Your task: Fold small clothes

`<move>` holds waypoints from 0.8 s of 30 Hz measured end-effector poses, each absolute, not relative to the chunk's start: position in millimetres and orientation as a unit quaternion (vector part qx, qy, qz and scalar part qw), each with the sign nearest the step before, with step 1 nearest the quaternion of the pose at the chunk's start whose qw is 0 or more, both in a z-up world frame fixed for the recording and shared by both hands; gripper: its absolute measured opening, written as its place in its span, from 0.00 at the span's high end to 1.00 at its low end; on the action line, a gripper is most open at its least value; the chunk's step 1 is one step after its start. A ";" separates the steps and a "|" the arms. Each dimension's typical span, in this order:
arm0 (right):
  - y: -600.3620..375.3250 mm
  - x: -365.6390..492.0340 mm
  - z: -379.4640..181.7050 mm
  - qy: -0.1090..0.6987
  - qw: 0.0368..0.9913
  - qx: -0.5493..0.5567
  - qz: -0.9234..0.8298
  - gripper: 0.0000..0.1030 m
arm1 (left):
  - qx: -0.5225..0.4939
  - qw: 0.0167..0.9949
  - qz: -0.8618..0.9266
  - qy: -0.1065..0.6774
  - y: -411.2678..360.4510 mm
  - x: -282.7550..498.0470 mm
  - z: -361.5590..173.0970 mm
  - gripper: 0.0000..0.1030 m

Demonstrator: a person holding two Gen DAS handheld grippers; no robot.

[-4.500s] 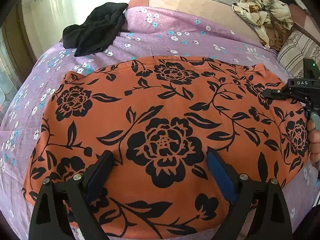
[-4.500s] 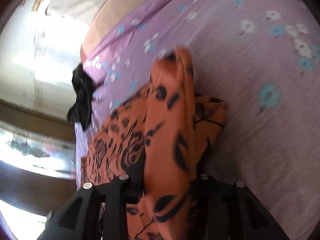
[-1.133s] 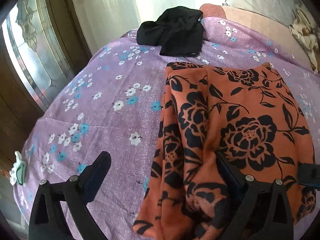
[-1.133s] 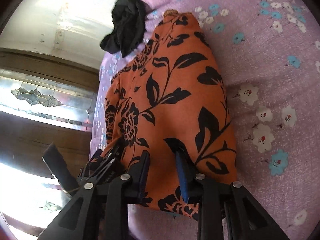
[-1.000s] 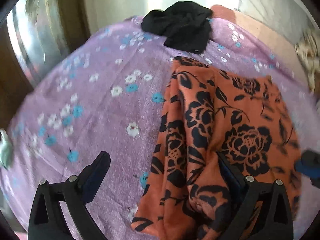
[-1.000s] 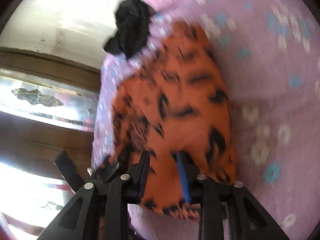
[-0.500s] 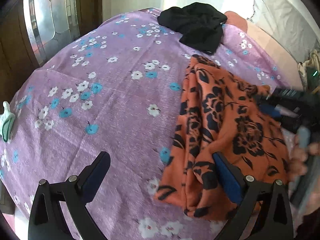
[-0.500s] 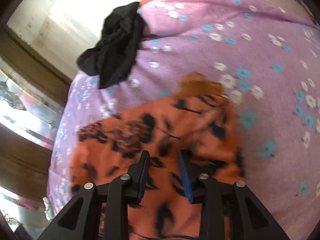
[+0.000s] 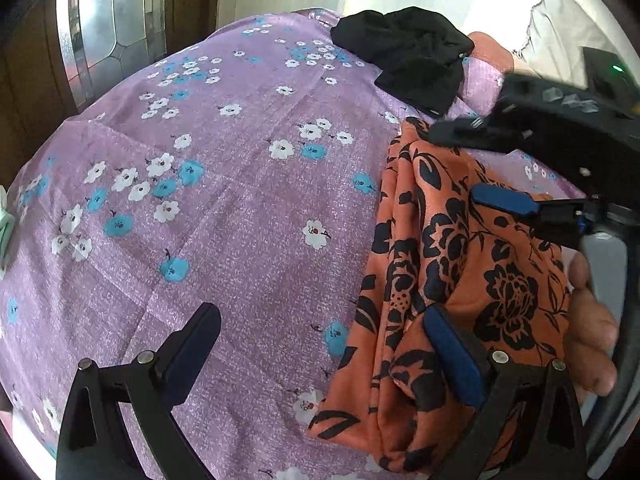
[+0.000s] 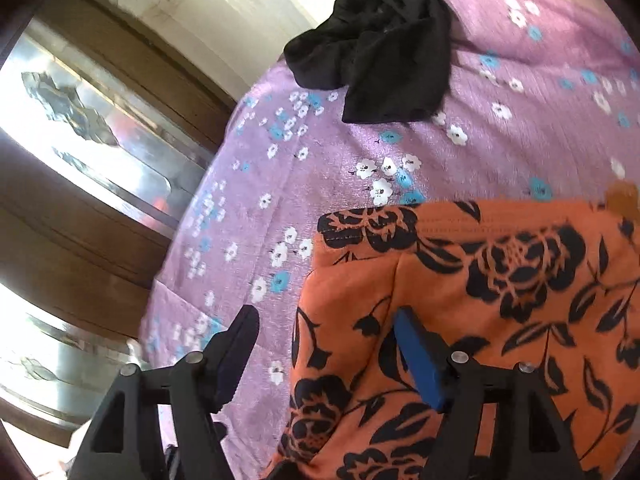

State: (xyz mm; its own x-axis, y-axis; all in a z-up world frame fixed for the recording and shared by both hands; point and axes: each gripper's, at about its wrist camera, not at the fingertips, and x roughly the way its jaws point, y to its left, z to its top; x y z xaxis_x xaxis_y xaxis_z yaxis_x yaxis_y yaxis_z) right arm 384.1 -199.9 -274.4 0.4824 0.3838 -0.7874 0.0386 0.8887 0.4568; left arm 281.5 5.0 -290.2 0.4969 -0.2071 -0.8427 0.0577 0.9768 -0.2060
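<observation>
An orange garment with black flowers lies folded into a narrow strip on the purple flowered bedspread. My left gripper is open and empty; its right finger rests over the garment's near left edge. My right gripper is open above the garment's corner, its right finger over the cloth and its left finger over the bedspread. The right gripper also shows in the left wrist view, over the far end of the garment.
A crumpled black garment lies at the far edge of the bed, also in the right wrist view. A wooden door with patterned glass stands left of the bed. A small pale green object sits at the bed's left edge.
The garment went from spread flat to folded into a strip. My right gripper opened, let go of the cloth and swung toward its far end. The left gripper pulled back and left.
</observation>
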 end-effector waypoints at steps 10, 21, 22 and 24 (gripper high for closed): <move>-181.7 387.6 -266.9 0.517 0.846 0.110 0.073 0.86 | -0.082 0.863 -0.077 0.493 8.2 272.8 -284.0 0.01; -217.3 413.4 -301.3 0.491 0.809 0.315 0.070 0.84 | -0.033 0.880 -0.006 0.474 16.5 281.3 -279.7 0.02; -221.6 411.2 -300.3 0.480 0.806 0.338 0.074 0.81 | -0.035 0.877 -0.006 0.480 17.3 283.2 -281.6 0.02; -232.7 403.9 -295.2 0.473 0.784 0.389 0.097 0.70 | -0.047 0.876 -0.007 0.481 21.2 282.9 -280.6 0.02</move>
State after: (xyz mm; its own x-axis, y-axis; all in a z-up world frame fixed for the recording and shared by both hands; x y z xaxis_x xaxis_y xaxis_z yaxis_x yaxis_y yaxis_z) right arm 403.9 -232.7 -295.2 0.5330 0.5206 -0.6670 0.2167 0.6780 0.7024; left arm 282.9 21.2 -280.6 0.5381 -0.0580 -0.8409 -0.0325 0.9955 -0.0894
